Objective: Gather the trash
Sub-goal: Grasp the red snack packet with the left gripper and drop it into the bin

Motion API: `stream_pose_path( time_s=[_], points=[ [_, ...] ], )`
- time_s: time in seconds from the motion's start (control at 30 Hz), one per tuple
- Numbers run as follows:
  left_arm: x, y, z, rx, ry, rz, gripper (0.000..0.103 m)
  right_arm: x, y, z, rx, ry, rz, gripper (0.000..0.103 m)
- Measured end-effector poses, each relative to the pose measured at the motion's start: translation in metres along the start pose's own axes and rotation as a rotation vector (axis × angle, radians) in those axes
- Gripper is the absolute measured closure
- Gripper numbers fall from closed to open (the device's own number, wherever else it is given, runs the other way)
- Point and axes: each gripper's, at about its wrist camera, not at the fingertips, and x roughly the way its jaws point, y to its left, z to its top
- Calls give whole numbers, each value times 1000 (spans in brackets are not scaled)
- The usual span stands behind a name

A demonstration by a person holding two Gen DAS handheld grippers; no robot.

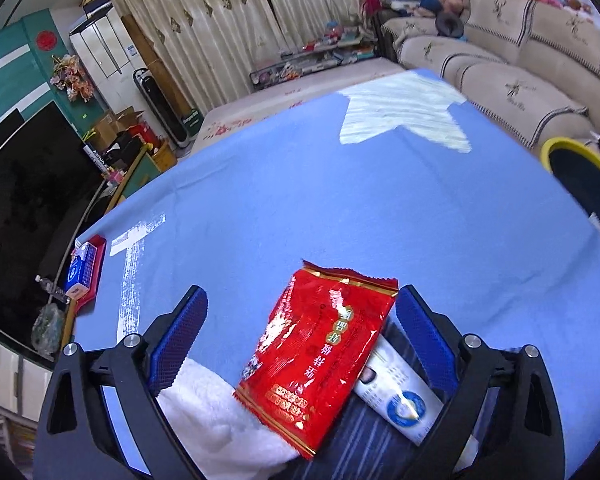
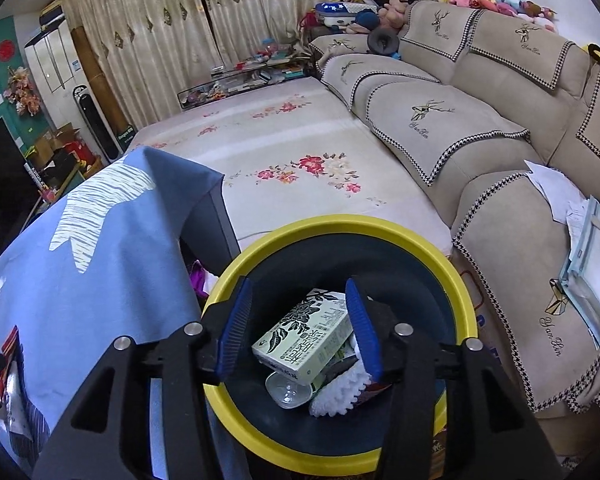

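Two pads of my left gripper (image 1: 300, 320) stand apart around the crinkled red foil snack packet (image 1: 320, 356) on the blue worktop (image 1: 340, 184), its long axis running lower-left to upper-right in frame. My right gripper (image 2: 300, 320) hangs apart, empty, over the yellow-rimmed bin (image 2: 340, 226).

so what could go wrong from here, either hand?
Left gripper is open around the red packet, which overlaps the white tube and white towel; closing could catch those too. Right gripper hangs open over the yellow-rimmed bin, near its rim.
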Motion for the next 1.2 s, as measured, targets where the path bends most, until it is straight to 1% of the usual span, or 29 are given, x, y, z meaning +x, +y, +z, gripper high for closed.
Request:
stream_pose_path(
  time_s=[0.1,0.17,0.2,0.27,0.3,0.33,0.37,0.43,0.57,0.73,0.87,0.97,1.1,1.2],
  points=[
    [8,-1,1,19,16,9,14,1,-3,-1,6,4,5,56],
    [13,0,2,18,30,5,27,1,-6,-1,13,5,5,56],
    [16,1,3,9,39,-1,31,1,-8,-2,17,7,7,56],
    [20,4,5,-7,52,-13,45,2,-8,-2,19,7,9,56],
    [23,6,6,-16,58,-22,49,2,-8,-3,18,7,11,56],
    [24,8,6,-21,61,-27,61,2,-7,-3,17,8,14,56],
    [25,11,7,-29,65,-35,76,1,-7,-3,16,7,19,56],
    [25,17,9,-52,64,-59,90,-1,-4,-5,14,5,27,56],
    [10,22,16,-62,5,-49,96,-8,2,-8,7,-4,48,56],
    [-25,32,30,-98,-101,-73,96,-18,13,-16,-14,-14,73,56],
    [-58,26,42,-93,-174,-101,96,-27,17,-21,-25,-22,82,56],
    [-80,8,50,-61,-209,-135,96,-35,16,-27,-27,-31,80,56],
    [-104,-29,59,-9,-241,-197,96,-42,9,-35,-31,-35,66,56],
    [-115,-57,65,28,-255,-239,96,-45,-2,-42,-23,-30,61,55]
  ],
)
